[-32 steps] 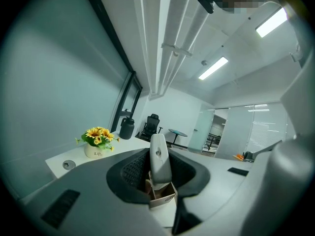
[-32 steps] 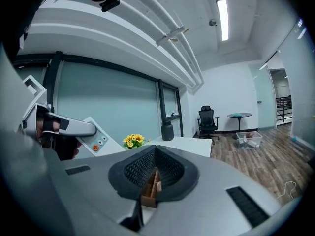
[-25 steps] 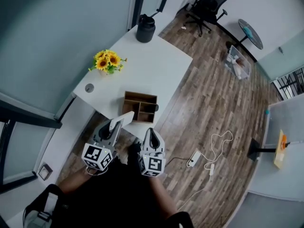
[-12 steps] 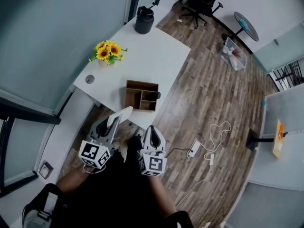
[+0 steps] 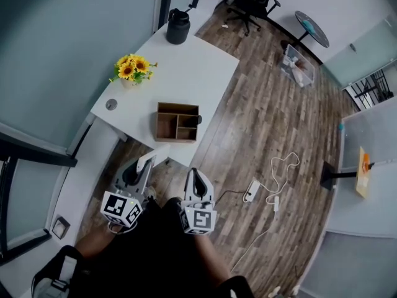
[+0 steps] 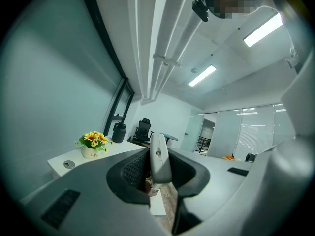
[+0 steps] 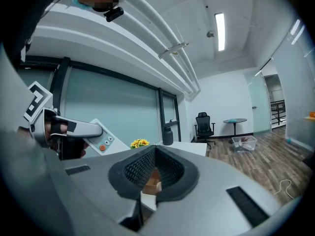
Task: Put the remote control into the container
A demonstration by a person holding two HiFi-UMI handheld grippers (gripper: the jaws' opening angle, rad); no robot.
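Note:
A white remote control [image 5: 146, 161] is gripped in my left gripper [image 5: 140, 168], which is shut on it and held below the table's near edge. In the left gripper view the remote [image 6: 158, 156] stands on edge between the dark pads. The right gripper view shows its face [image 7: 101, 139] with an orange button. The wooden container [image 5: 178, 121], with open compartments, sits near the front edge of the white table [image 5: 192, 73]. My right gripper [image 5: 193, 177] hangs beside the left one, shut and holding nothing. Past its pads a bit of the container [image 7: 153, 179] shows.
Sunflowers in a pot [image 5: 128, 69] stand at the table's left, a black jug [image 5: 177, 27] at its far corner. On the wooden floor are a power strip with a white cable [image 5: 253, 191], an office chair [image 5: 250, 1] and a clear bin [image 5: 296, 70].
Both grippers have drawn back from the table, and the table with the container now lies farther up in the head view. The left gripper still holds the remote.

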